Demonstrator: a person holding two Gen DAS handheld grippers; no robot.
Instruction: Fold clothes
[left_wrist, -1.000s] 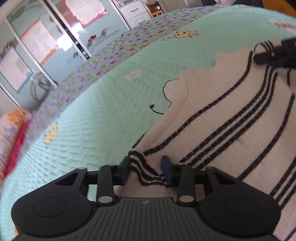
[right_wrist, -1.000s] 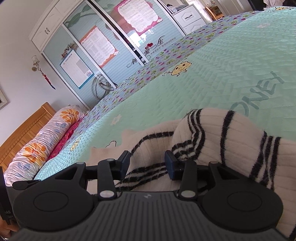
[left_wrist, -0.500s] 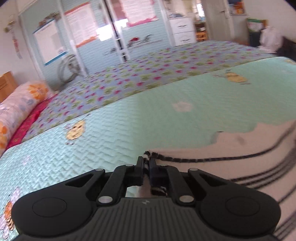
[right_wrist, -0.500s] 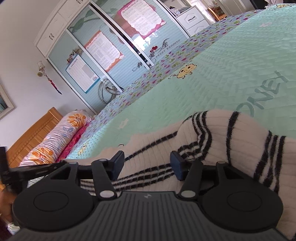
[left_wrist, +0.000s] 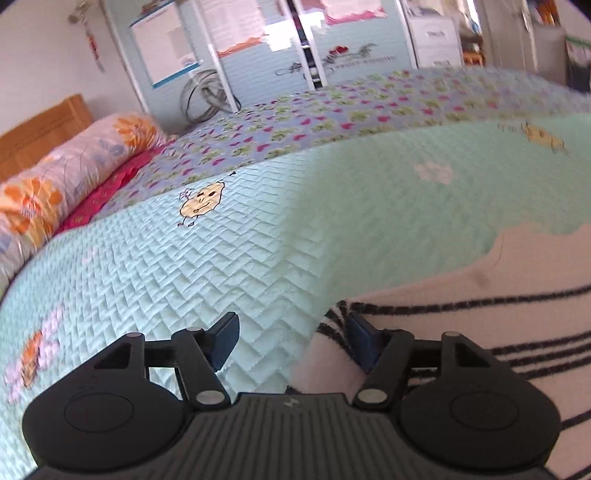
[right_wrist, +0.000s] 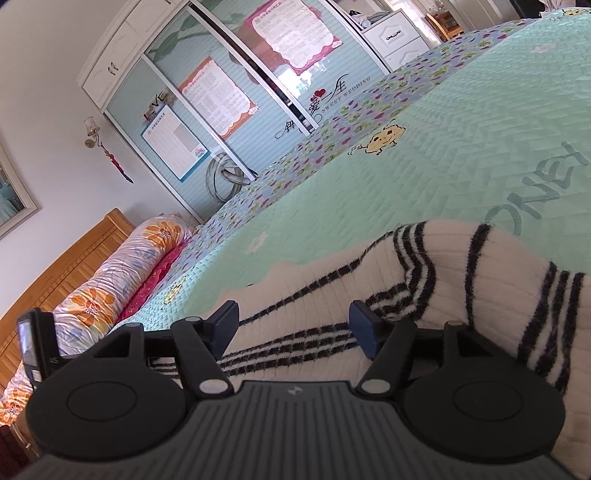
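A mint-green quilted bedspread (left_wrist: 229, 266) with a zigzag stitch covers the bed, printed with small yellow cartoon figures and pale flowers; the right wrist view shows large green letters on it as well. Along its far edge runs a lilac border (left_wrist: 332, 122) strewn with pink hearts and green patches. At the head end lies a long bolster (right_wrist: 110, 284) in orange flowers on a pink cloth, against a wooden headboard (right_wrist: 62, 273). Beyond the far edge of the bed stands a wardrobe with pale blue sliding doors (right_wrist: 229, 96) bearing printed posters and a "Sweet Wedding" decal, and a white drawer unit (right_wrist: 395, 37) beside it. A wall lamp (right_wrist: 92, 133) hangs on the white wall.

The cream sweater with black stripes (right_wrist: 461, 280) lies on the bedspread near its near edge, one part bunched up into a rounded hump.

The left gripper (left_wrist: 293, 343) has just been opening and stands wide; the sweater's striped hem (left_wrist: 336, 321) rests against its right finger only, unpinched. The right gripper (right_wrist: 293, 328) has also just been opening and stands wide over the striped knit, its pads clear of it.
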